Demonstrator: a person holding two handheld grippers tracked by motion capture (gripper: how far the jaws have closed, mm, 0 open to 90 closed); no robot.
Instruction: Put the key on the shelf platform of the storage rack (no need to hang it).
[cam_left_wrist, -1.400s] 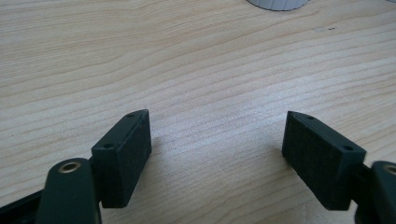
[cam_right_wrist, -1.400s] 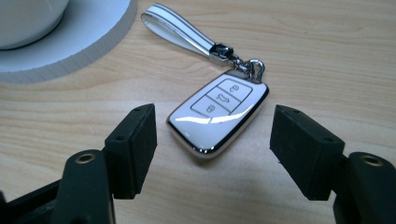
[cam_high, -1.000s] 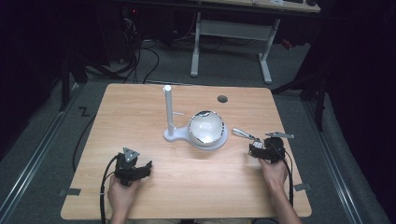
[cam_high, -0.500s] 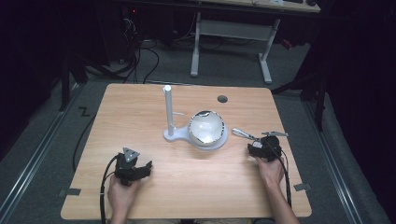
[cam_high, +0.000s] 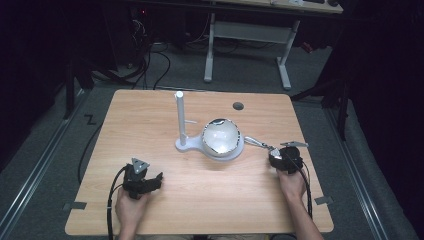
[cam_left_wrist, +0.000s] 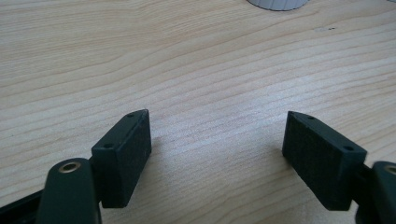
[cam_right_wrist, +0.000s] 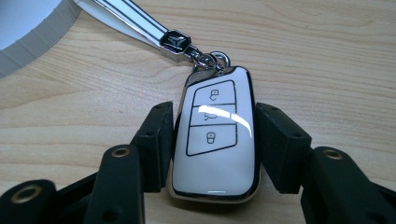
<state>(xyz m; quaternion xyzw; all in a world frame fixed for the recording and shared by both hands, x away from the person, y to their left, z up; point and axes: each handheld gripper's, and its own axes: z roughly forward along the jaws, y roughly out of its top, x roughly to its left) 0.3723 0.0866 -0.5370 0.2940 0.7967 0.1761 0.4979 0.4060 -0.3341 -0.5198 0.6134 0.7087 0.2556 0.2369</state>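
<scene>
A white car key fob (cam_right_wrist: 215, 135) with black button outlines lies on the wooden table (cam_high: 200, 200), right of the bowl. Its white strap (cam_right_wrist: 126, 18) runs off toward the white stand. My right gripper (cam_right_wrist: 215, 116) has just been closing, and its pads now press on both sides of the fob (cam_high: 274, 152). In the high view this right gripper (cam_high: 280, 156) sits at the table's right side. My left gripper (cam_left_wrist: 217, 121) rests low over bare wood at the front left (cam_high: 150, 181), open with nothing between its jaws.
A white stand (cam_high: 185, 146) with an upright post (cam_high: 179, 115) carries a shiny round bowl (cam_high: 221, 136) at the table's middle. A small dark hole (cam_high: 238, 105) lies behind it. The stand's ribbed edge (cam_right_wrist: 28, 32) is close to the fob's strap.
The right gripper's jaws have closed onto the key fob, which lay between them before. Neither hand has shifted noticeably, and the left gripper is unchanged.
</scene>
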